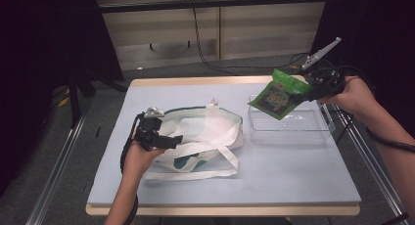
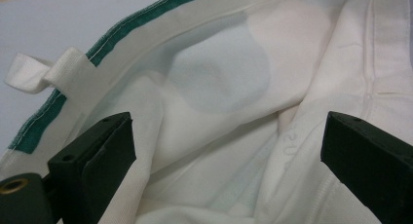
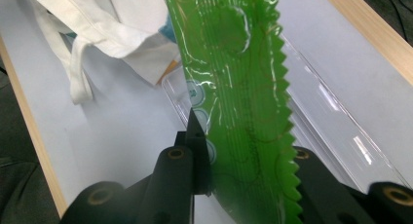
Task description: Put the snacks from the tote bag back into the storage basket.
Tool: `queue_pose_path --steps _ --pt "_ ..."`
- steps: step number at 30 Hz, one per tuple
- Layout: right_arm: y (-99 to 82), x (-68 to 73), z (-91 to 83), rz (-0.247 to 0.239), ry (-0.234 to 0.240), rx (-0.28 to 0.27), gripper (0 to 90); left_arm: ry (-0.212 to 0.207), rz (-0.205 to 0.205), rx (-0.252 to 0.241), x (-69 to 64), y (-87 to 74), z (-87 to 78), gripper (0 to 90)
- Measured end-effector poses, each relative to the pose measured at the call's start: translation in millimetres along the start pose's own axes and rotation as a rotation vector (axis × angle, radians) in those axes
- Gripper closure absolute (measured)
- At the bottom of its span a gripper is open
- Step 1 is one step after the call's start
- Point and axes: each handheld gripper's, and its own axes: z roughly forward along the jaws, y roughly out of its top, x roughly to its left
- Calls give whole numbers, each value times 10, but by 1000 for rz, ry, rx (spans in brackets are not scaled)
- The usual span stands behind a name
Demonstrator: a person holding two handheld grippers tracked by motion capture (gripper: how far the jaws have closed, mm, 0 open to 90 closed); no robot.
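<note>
- table [image 1: 293, 176]: pale blue-grey top with a light wood edge showing round the sides
- white tote bag [image 1: 210, 132] with green trim lying flat around 9 o'clock, straps trailing toward 6
- clear plastic tray [image 1: 288, 132] sitting at about 2 o'clock, just beside the bag

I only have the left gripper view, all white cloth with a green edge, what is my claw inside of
Observer: Your left claw is at the mouth of a white tote bag lying on the table.
Operator: Is my other hand carrying anything?
Observer: The right claw is shut on the edge of a green snack packet.
Operator: Where is that packet?
Observer: Held in the air over a clear plastic tray, right of the bag.
</note>
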Motion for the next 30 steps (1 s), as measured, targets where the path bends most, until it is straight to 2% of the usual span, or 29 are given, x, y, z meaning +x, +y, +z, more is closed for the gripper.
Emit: queue_pose_path --steps 7,9,10,16,30 --pt "-65 -23 -3 -12 -16 43 748 -5 4 5 2 0 11 57" --pt "-85 -31 12 -19 -19 52 748 -5 4 5 2 0 15 57" --pt "-96 -33 20 -19 -19 59 748 -9 16 16 9 1 10 57" --pt "-143 -32 98 -29 -31 94 747 -3 13 13 7 -1 17 57" --pt "-193 8 250 -61 -16 134 745 -4 16 19 10 -4 28 59"
